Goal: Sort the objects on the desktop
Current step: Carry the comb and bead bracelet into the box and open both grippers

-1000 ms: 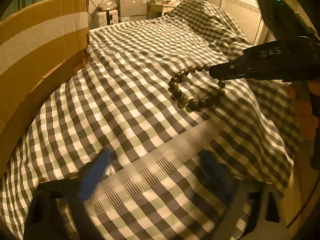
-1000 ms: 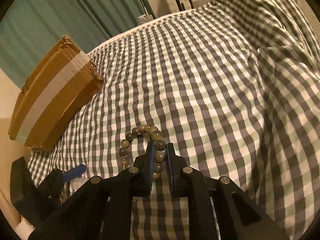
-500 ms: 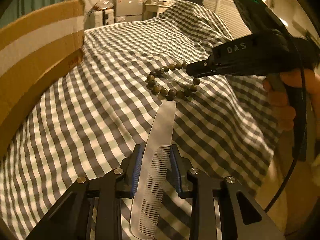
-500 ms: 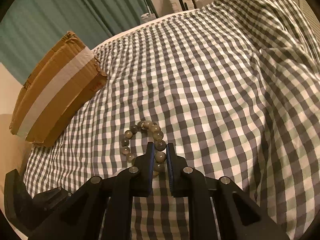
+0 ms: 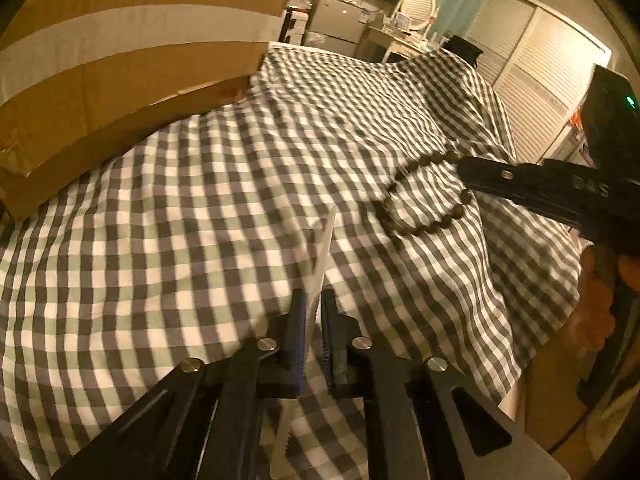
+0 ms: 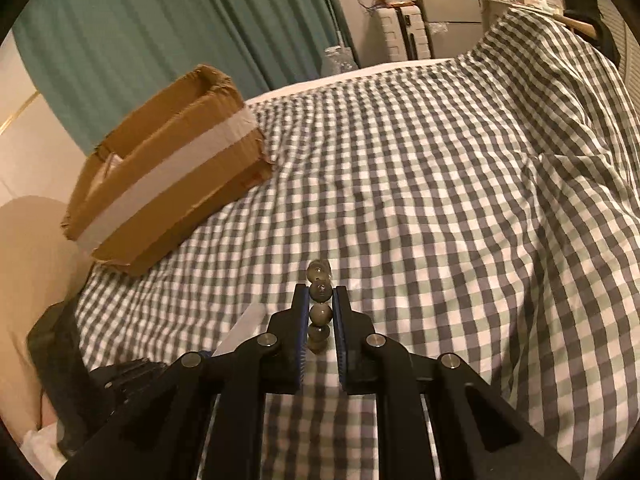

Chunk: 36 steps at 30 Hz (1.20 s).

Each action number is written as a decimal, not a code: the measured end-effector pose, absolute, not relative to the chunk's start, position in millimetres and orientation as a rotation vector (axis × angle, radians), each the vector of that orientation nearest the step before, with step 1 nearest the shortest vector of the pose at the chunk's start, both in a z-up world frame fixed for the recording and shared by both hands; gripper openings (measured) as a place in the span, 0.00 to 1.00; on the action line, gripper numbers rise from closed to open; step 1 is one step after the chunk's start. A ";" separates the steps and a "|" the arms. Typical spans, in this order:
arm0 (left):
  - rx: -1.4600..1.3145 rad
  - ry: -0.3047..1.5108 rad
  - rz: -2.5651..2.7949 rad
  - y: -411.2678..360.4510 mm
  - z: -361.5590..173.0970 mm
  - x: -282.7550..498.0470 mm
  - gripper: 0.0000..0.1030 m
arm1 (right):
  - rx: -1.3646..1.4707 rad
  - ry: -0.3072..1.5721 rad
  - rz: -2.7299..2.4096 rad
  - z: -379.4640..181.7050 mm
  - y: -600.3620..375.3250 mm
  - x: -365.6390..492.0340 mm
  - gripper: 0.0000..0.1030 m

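Observation:
My left gripper (image 5: 314, 300) is shut on a translucent white comb (image 5: 323, 258), held edge-on above the checked cloth; the comb also shows in the right wrist view (image 6: 242, 330). My right gripper (image 6: 320, 294) is shut on a bead bracelet (image 6: 319, 312) of olive-brown beads, lifted off the cloth. In the left wrist view the bracelet (image 5: 420, 216) hangs from the right gripper (image 5: 464, 170) at the right. An open cardboard box (image 6: 168, 168) with a white tape band stands at the far left of the cloth; it also fills the upper left of the left wrist view (image 5: 128, 56).
The checked cloth (image 6: 440, 200) covers the whole surface and rises in a fold at the far right. Teal curtains (image 6: 160, 32), a suitcase (image 6: 400, 36) and cabinets stand beyond it. The surface edge drops off at the right in the left wrist view (image 5: 552, 320).
My left gripper closed on the comb and lifted it, turning it edge-on. My right gripper raised the bracelet off the cloth, so the loop now hangs from it.

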State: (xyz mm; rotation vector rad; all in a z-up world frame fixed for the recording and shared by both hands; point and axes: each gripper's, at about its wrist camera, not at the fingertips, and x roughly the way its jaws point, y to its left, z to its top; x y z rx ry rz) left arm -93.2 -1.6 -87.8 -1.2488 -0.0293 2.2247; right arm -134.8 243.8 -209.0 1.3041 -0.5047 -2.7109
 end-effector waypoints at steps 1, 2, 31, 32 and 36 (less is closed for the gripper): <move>-1.259 -0.036 2.224 -3.6 -89.5 -94.4 0.06 | 1.300 -0.504 -2.710 -209.1 241.6 -135.0 0.11; -1.264 -0.045 2.228 -5.5 -90.6 -95.4 0.06 | 1.298 -0.504 -2.708 -208.6 240.8 -134.1 0.11; -1.086 -0.093 2.457 -21.3 -19.5 -86.1 0.04 | 1.163 -0.471 -2.608 -154.9 216.4 -124.9 0.11; -1.047 -0.109 2.478 -25.1 -4.4 -87.2 0.04 | 1.130 -0.458 -2.601 -144.4 211.1 -128.0 0.11; -0.927 -0.166 2.549 -44.3 51.7 -103.8 0.04 | 0.999 -0.403 -2.553 -96.8 184.5 -157.5 0.11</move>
